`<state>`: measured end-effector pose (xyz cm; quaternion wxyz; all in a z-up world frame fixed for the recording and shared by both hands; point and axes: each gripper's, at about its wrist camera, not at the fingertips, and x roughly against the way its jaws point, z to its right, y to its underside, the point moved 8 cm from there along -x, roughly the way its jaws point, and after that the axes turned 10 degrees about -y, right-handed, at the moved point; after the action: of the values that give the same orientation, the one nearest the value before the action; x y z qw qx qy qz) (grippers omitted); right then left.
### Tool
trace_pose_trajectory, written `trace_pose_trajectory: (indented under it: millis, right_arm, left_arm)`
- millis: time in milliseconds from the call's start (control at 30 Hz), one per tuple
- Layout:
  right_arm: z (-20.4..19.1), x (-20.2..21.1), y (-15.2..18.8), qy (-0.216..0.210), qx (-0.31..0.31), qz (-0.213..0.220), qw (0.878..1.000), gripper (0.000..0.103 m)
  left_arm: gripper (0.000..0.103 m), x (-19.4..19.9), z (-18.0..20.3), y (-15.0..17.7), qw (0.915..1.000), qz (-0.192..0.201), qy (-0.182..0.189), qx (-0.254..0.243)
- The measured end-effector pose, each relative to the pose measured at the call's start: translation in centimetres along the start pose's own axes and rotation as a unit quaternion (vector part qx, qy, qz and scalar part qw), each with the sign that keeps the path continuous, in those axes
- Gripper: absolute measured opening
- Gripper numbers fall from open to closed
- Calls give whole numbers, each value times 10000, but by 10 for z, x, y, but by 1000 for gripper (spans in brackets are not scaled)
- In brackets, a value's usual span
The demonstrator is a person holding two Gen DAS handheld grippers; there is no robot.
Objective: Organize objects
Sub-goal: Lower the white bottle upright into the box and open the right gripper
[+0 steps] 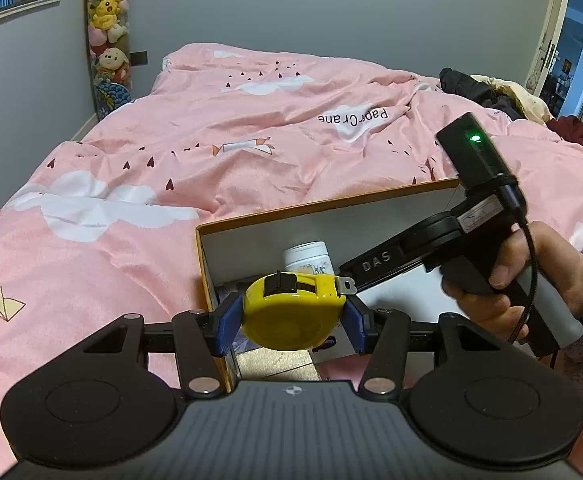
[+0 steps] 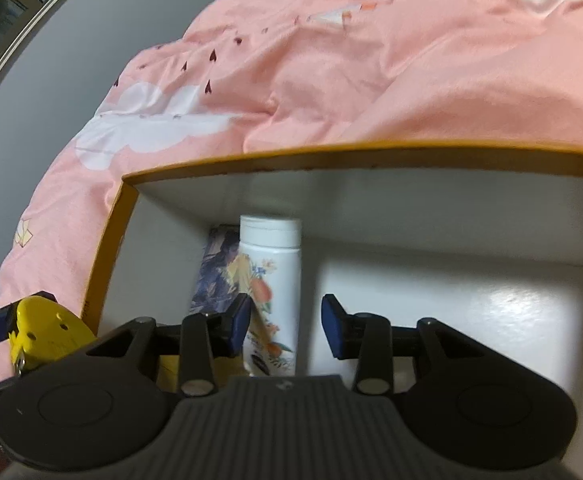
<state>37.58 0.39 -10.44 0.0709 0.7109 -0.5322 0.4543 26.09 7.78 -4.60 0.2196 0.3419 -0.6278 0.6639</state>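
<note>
My left gripper (image 1: 289,320) is shut on a yellow tape measure (image 1: 291,312), held over the near left corner of an orange-rimmed cardboard box (image 1: 331,204) on the bed. From the right wrist view the tape measure (image 2: 47,332) shows at the box's left wall. Inside the box (image 2: 331,156) a white bottle (image 2: 271,264) with a fruit print lies between the blue pads of my right gripper (image 2: 285,326). A gap shows on the bottle's right side, so the jaws stand open. A person's hand (image 1: 491,292) holds the right gripper's handle.
The box rests on a pink quilt (image 1: 211,140) covering the bed. A dark patterned flat item (image 2: 217,272) lies in the box left of the bottle. Dark clothes (image 1: 475,88) are piled at the far right. Plush toys (image 1: 107,28) hang by the wall.
</note>
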Motion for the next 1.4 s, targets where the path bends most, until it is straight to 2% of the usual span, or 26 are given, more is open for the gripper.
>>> trace_pose_trajectory:
  millis: [67,100,233,567,700,733,800,933,1067,1167,1233,1333,1400]
  right_arm:
    - [-3,6,-1,94,150,111,9998,34]
    - [-5,8,-1,76,185,155,9997,27]
    - [-5,8,-2,123,185,157,9996,20]
    - [-4,2,-2,165,118,175,9996,20]
    - [3,-2,2,-1,-203,91,9998,36]
    - [5,-4,4,-97,-291,49,9995,36]
    - [6,-10,9,-289,-481,-68,9984,33]
    - [6,-2,10,-459,-677,-2,9966,20]
    - [7,4,10,-720,-1050,-3,9919,20]
    - [18,7,8,-1046,-1660,36,9806,20]
    - [21,10,9,-1211,-1839,96,9754,20]
    - [16,16,9,-1284,-1683,348,9767,17]
    - [5,20,10,-1129,-1291,452,9842,17]
  left_arm:
    - [62,0,0,0,10000,-13,-10,17]
    - [62,0,-1,1,10000,-21,-12,28]
    - [62,0,-3,2,10000,-22,-10,75]
    - [62,3,-4,4,9999,-35,-9,101]
    - [62,4,-3,4,10000,-31,-11,92]
    - [62,4,-3,4,9999,-28,-16,98]
    - [62,5,-5,4,9999,-32,-32,112]
    - [62,4,-8,5,9999,-48,-79,134]
    - [62,5,-9,6,9998,-50,-63,154]
    - [62,5,-9,6,9999,-32,-54,150]
    - [62,5,-10,6,9999,-28,-64,155]
    - [62,4,-12,6,9998,-47,-80,174]
    - [62,3,-11,6,9998,-60,-82,170]
